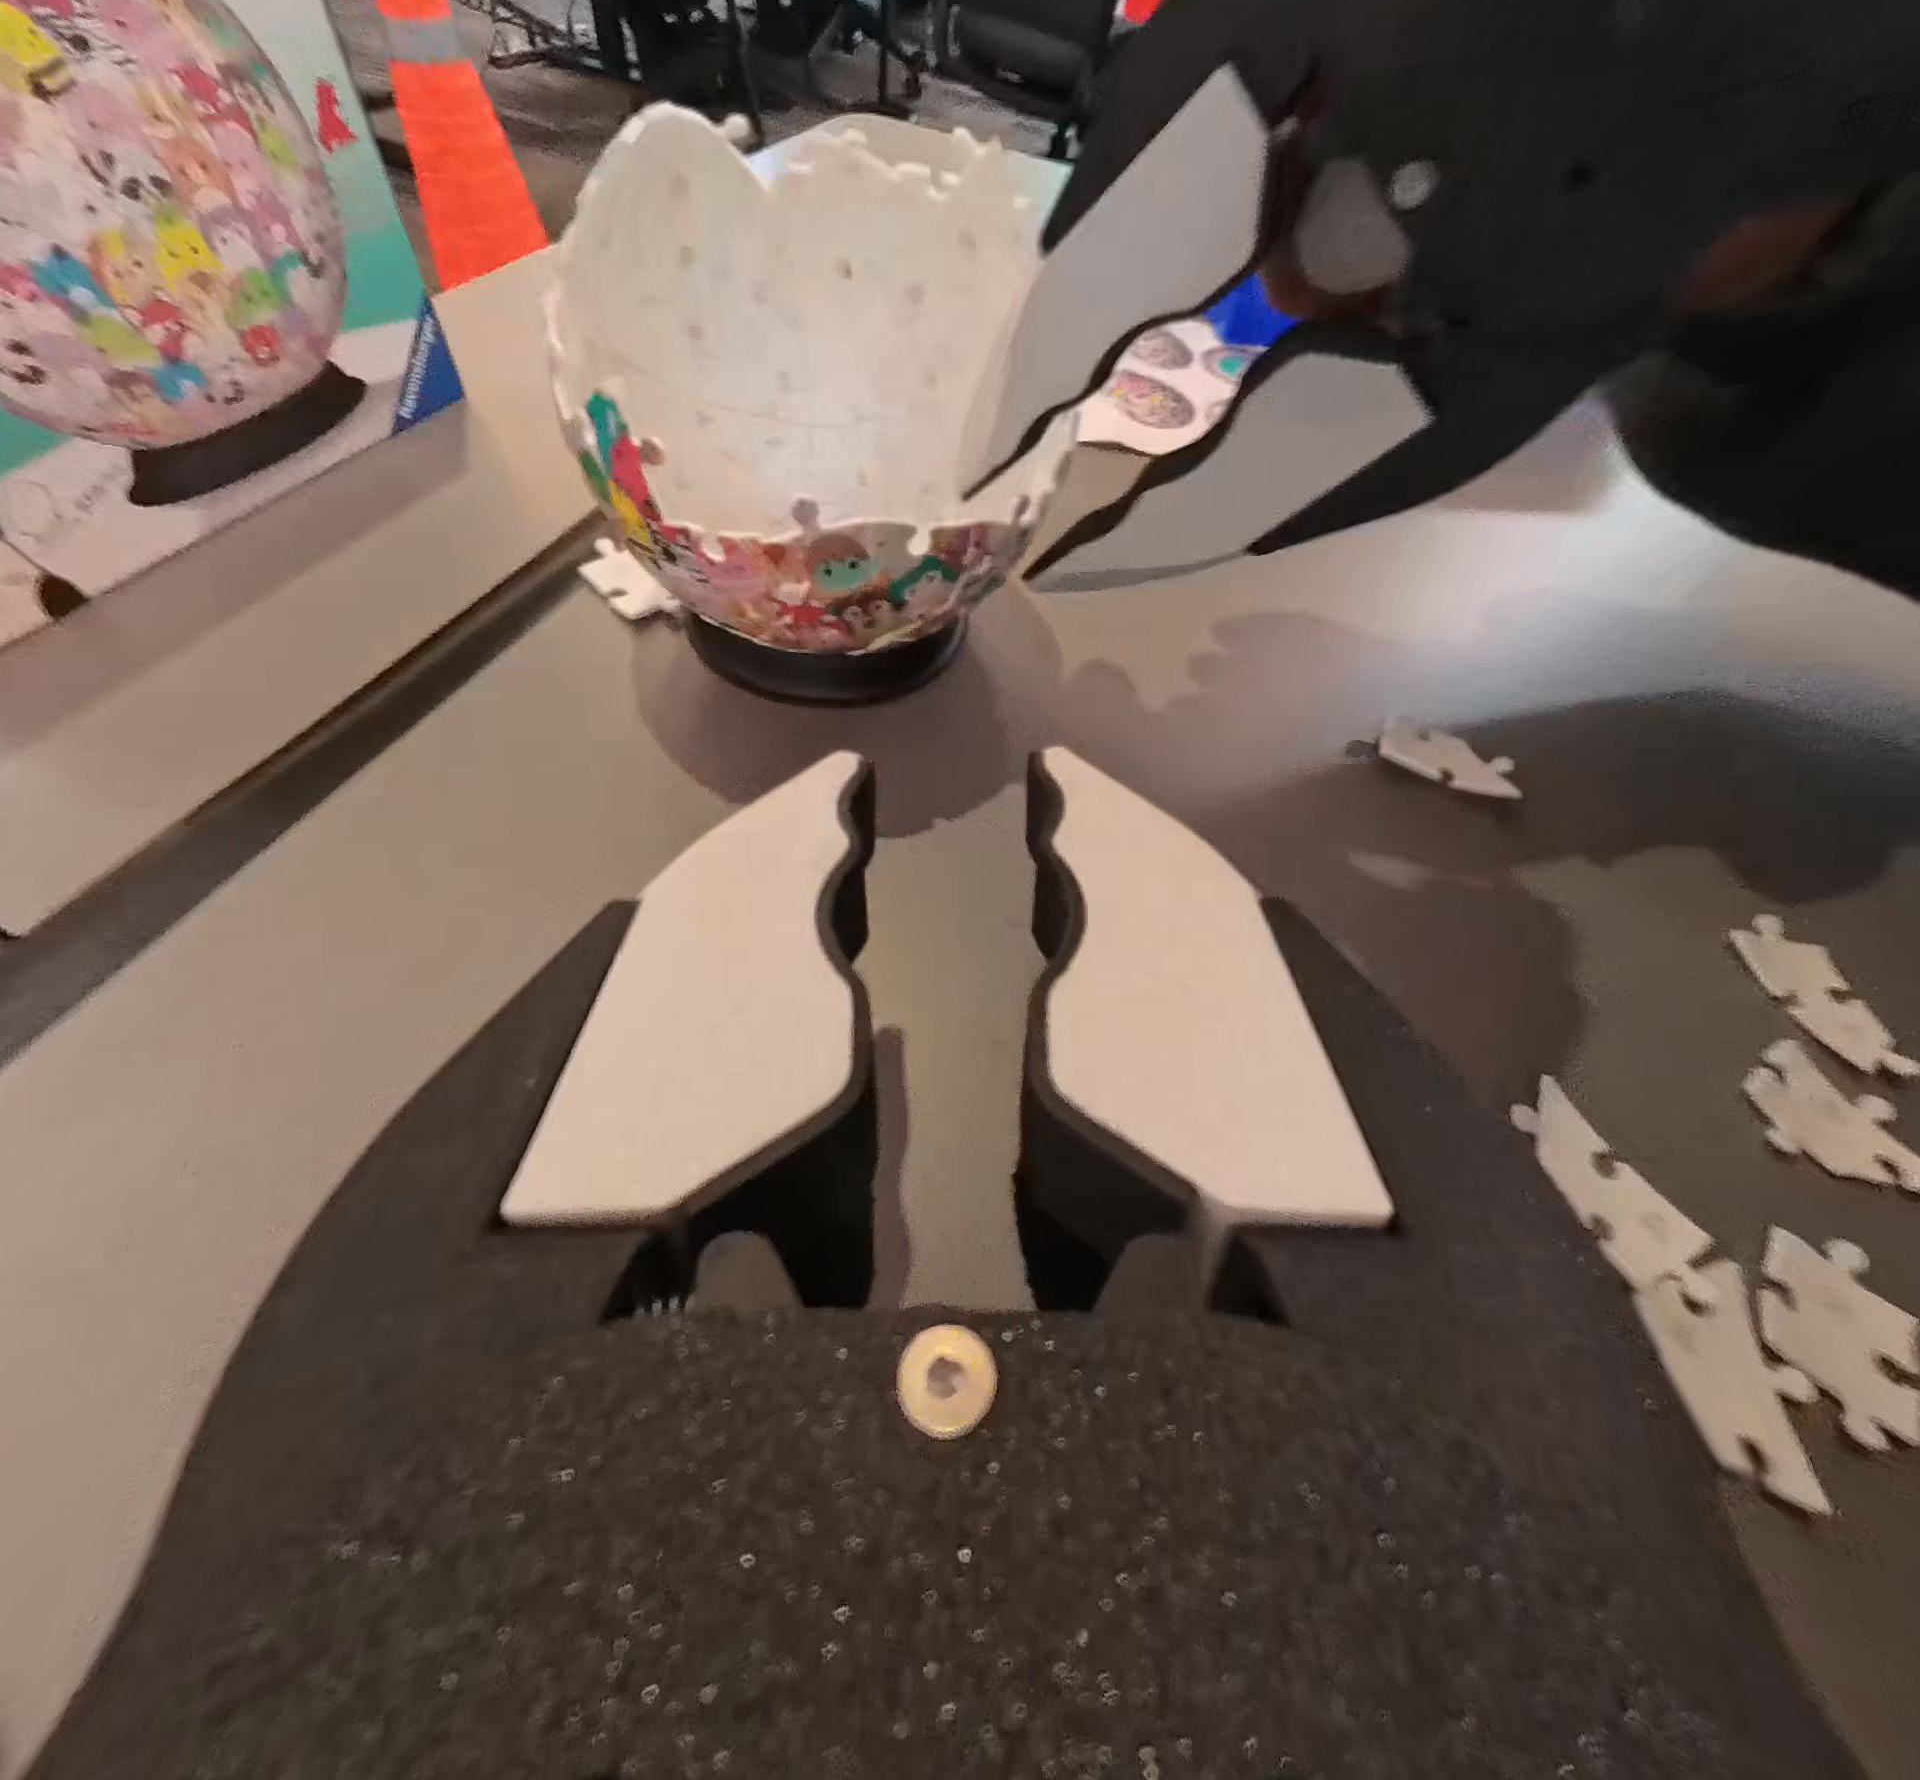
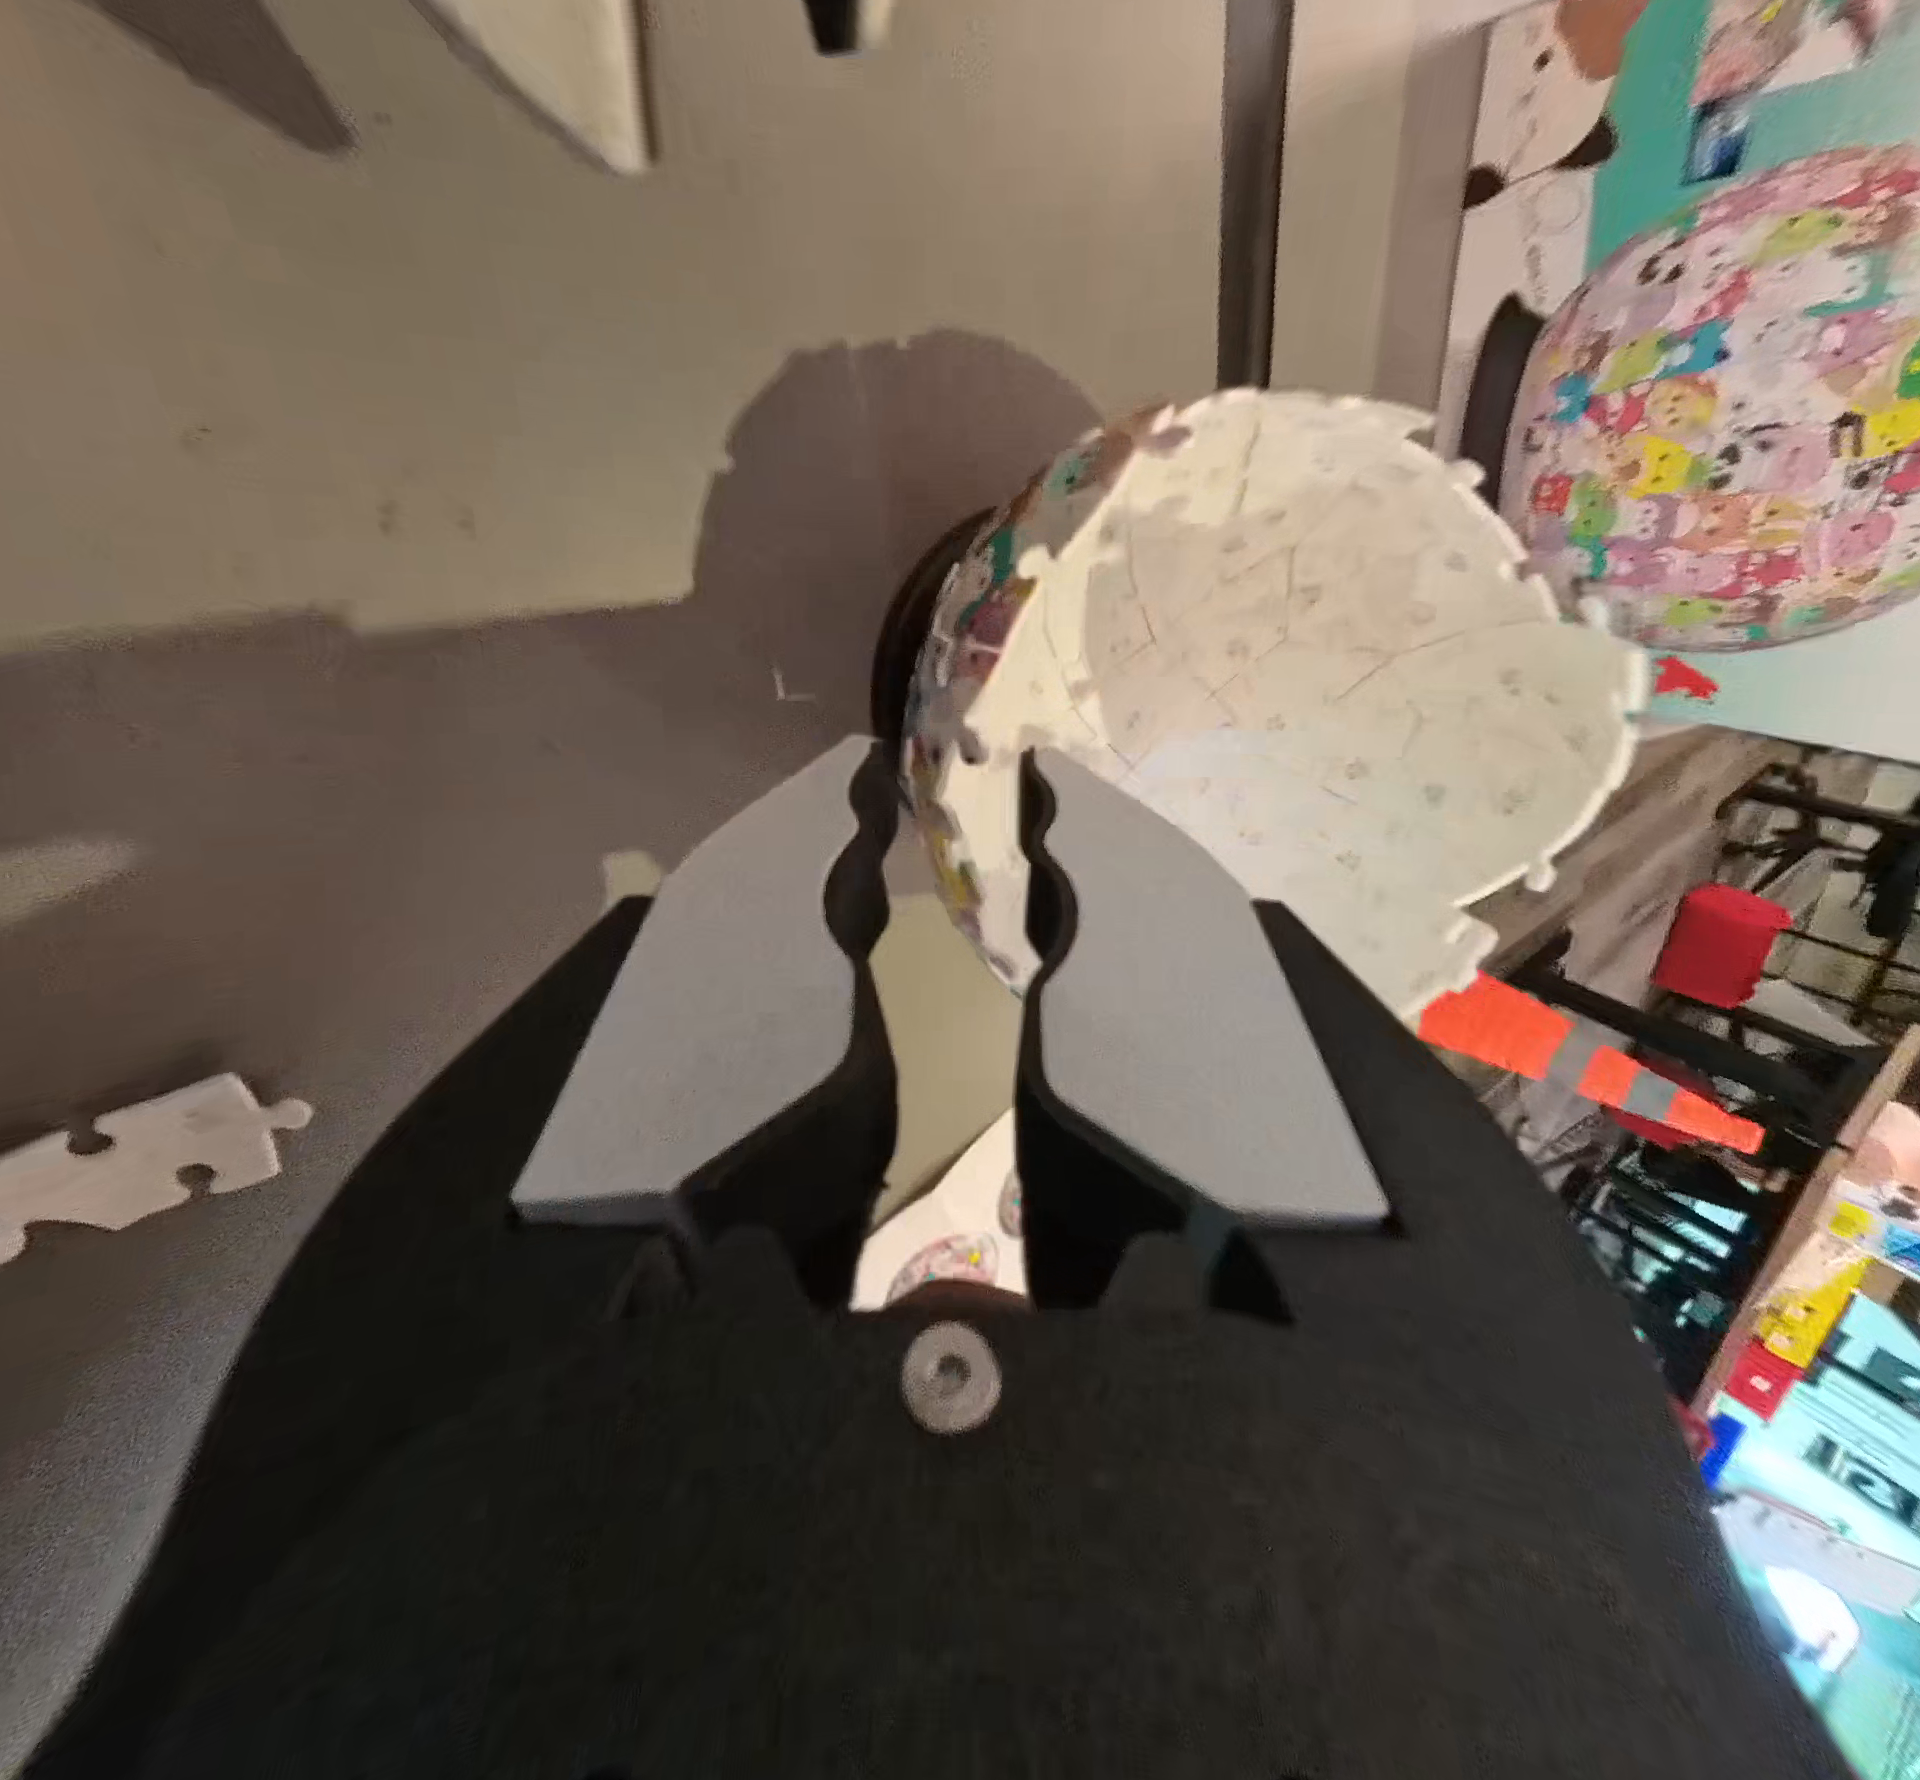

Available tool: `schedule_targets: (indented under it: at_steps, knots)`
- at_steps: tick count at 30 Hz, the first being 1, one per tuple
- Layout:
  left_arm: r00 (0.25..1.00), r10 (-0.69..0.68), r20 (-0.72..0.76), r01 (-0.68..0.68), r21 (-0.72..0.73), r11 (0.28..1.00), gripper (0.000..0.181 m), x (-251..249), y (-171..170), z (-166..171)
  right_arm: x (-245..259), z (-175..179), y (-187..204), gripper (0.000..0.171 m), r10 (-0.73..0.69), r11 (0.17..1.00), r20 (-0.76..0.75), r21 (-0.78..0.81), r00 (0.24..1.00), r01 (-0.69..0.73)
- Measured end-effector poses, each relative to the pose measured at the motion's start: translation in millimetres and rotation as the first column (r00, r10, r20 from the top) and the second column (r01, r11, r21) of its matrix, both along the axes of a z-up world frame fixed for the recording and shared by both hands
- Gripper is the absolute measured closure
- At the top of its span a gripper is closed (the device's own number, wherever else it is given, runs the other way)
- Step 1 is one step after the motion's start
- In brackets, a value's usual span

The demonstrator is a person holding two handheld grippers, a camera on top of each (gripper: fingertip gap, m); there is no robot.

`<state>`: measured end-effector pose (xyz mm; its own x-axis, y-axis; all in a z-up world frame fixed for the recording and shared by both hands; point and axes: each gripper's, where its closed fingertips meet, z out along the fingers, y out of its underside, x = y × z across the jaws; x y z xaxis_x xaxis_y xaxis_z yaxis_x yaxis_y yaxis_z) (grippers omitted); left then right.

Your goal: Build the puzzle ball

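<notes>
The partly built puzzle ball (image 1: 790,359) is an open white shell with a printed lower band, standing on a black stand (image 1: 831,665). It also shows in the right wrist view (image 2: 1299,670), lying sideways in the frame. My left gripper (image 1: 951,795) is open and empty, low over the table just in front of the ball. My right gripper (image 1: 997,535) reaches in from the upper right, its tips at the ball's right rim (image 2: 956,774). It is shut on a printed puzzle piece (image 1: 1174,380), which sits deep between its fingers (image 2: 935,1242).
Several loose white-backed pieces (image 1: 1818,992) lie on the grey table at the right, one more (image 1: 1444,759) nearer the ball and one (image 1: 623,577) beside the stand. The puzzle box (image 1: 156,224) stands at the left. An orange cone (image 1: 447,120) stands behind the table.
</notes>
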<state>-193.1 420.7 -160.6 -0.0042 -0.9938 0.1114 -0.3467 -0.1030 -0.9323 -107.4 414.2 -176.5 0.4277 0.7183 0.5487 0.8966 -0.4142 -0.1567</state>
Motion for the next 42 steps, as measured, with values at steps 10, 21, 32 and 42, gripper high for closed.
schedule_targets:
  at_steps: [10,21,32,42]
  knots:
    - [0.997,-0.061,-0.046,0.060,-0.012,0.998,0.154,1,-12,-7,3,-13,0,0.157,-0.098,0.970,0.060,-0.219,0.993,0.109]
    - [0.992,-0.092,-0.085,0.093,0.005,0.996,0.154,2,-24,-13,10,-25,-3,0.165,-0.106,0.954,0.120,-0.268,0.987,0.135]
    - [0.992,-0.095,-0.089,0.096,0.010,0.995,0.157,1,-27,-14,13,-26,-3,0.168,-0.072,0.966,0.161,-0.236,0.984,0.109]
    - [0.989,-0.103,-0.109,0.106,0.019,0.994,0.157,2,-29,-17,11,-22,-8,0.155,-0.069,0.962,0.134,-0.252,0.989,0.101]
